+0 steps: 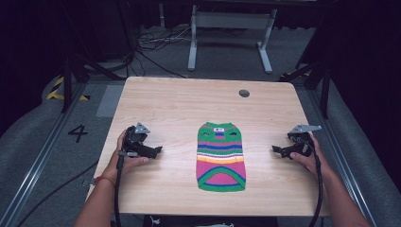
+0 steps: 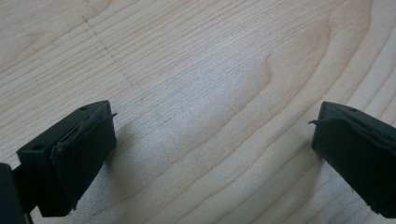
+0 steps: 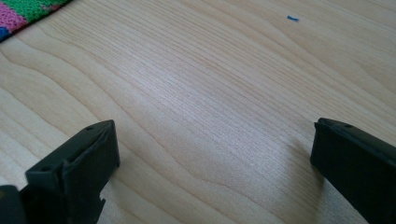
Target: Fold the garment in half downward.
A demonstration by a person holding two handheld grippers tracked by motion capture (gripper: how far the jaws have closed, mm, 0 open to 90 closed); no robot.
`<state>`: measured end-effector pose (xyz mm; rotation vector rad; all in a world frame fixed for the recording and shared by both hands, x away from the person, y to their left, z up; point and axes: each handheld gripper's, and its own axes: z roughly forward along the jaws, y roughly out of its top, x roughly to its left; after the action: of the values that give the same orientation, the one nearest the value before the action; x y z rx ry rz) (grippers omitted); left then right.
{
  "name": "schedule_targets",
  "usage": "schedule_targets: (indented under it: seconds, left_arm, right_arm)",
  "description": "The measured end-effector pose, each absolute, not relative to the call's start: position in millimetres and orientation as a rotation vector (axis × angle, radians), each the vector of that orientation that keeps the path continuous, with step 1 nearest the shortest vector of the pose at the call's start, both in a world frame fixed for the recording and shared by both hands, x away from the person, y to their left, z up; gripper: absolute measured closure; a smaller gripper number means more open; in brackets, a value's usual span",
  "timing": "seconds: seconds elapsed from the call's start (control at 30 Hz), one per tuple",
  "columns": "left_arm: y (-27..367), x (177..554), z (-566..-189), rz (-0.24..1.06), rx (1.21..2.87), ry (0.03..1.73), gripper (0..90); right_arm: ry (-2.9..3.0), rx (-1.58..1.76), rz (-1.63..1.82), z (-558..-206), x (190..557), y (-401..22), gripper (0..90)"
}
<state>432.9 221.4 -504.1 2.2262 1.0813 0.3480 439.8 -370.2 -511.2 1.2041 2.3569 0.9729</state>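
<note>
A striped, multicoloured knitted small sweater is lying flat mid-table. The left gripper at nine o'clock and the right gripper at three are resting with fingers spread, empty. This looks like the approach step; next, probably, both are closing in on its edges.

A small knitted sweater, striped green, pink, blue, orange and white, lies flat on the desk, neck toward the far edge, hem near the front edge, apparently unfolded.
</note>
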Motion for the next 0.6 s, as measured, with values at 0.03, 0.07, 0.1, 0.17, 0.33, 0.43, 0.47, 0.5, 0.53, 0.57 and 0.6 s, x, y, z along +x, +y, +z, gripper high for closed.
schedule_targets:
  seconds: [0.03, 0.07, 0.1, 0.17, 0.33, 0.43, 0.47, 0.5, 0.53, 0.57, 0.6]
  left_arm:
    - [222.1, 433.1, -504.1, 0.348, 2.229, 1.072, 0.2]
    - [222.1, 433.1, -504.1, 0.348, 2.229, 1.072, 0.2]
    - [223.3, 433.3, -503.9, 0.341, 2.235, 1.067, 0.2]
    - [223.3, 433.2, -503.9, 0.341, 2.235, 1.067, 0.2]
    - [223.6, 432.5, -504.2, 0.348, 2.229, 1.069, 0.5]
    - [224.9, 431.4, -503.8, 0.341, 2.235, 1.063, 0.5]
    - [225.8, 431.1, -503.5, 0.342, 2.239, 1.059, 0.7]
    - [226.2, 431.0, -503.8, 0.343, 2.236, 1.056, 0.9]
    - [226.2, 430.7, -503.9, 0.345, 2.231, 1.058, 1.1]
    - [226.5, 430.8, -504.0, 0.346, 2.232, 1.055, 1.2]
    - [226.3, 430.4, -503.9, 0.345, 2.229, 1.060, 1.3]
  right_arm:
    - [2.360, 1.201, 0.976, -511.2, 440.0, -370.5, 1.3]
    - [2.361, 1.200, 0.977, -511.2, 440.1, -370.6, 1.3]
    - [2.363, 1.198, 0.978, -511.2, 440.2, -370.7, 1.3]
    - [2.366, 1.197, 0.976, -511.1, 440.4, -370.8, 1.3]
    - [2.368, 1.200, 0.973, -510.8, 441.1, -370.5, 1.3]
    - [2.365, 1.205, 0.968, -510.7, 440.9, -370.6, 1.3]
    - [2.364, 1.207, 0.967, -510.6, 440.8, -370.7, 1.3]
    - [2.365, 1.206, 0.967, -510.6, 440.8, -370.8, 1.4]
    - [2.366, 1.205, 0.968, -510.6, 440.9, -371.1, 1.4]
    - [2.367, 1.204, 0.968, -510.6, 441.0, -371.2, 1.4]
    - [2.366, 1.203, 0.968, -510.6, 441.1, -371.3, 1.5]
